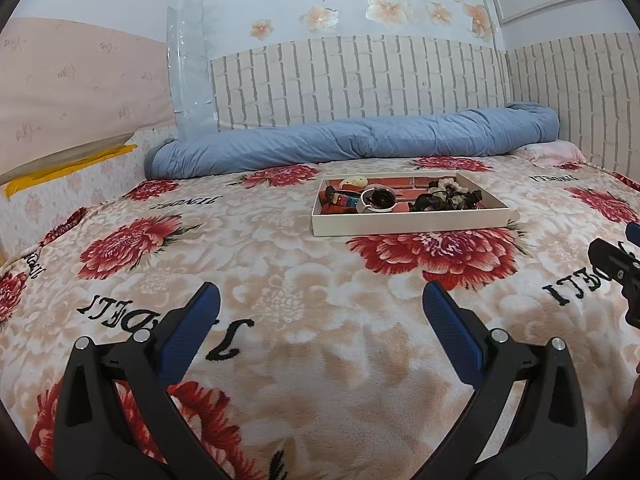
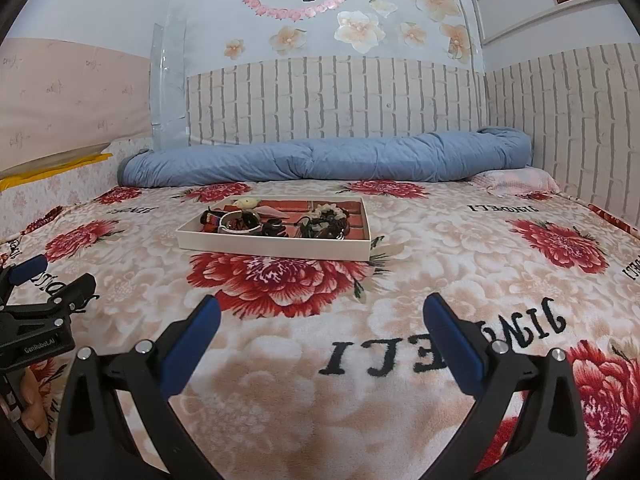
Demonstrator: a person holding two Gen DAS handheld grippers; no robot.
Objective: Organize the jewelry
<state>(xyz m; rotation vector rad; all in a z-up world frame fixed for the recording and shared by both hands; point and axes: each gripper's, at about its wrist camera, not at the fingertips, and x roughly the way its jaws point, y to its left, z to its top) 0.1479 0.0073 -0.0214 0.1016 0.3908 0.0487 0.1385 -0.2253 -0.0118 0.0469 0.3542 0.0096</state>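
Since all the jewelry (image 1: 400, 198) sits gathered in the tray (image 1: 408, 226) at mid-frame, I hold both tongs, left (image 1: 320, 320) and right (image 2: 322, 322), spread wide and empty near the bottom of the frame, well short of it.

Jewelry (image 1: 400, 198) in tray (image 1: 408, 227) on blanket (image 1: 280, 248), rolled quilt (image 1: 360, 136) behind.

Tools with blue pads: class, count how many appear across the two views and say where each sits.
2. The left tool hovers open over the floral blanket; the right tool hovers open beside it, both short of the white tray.
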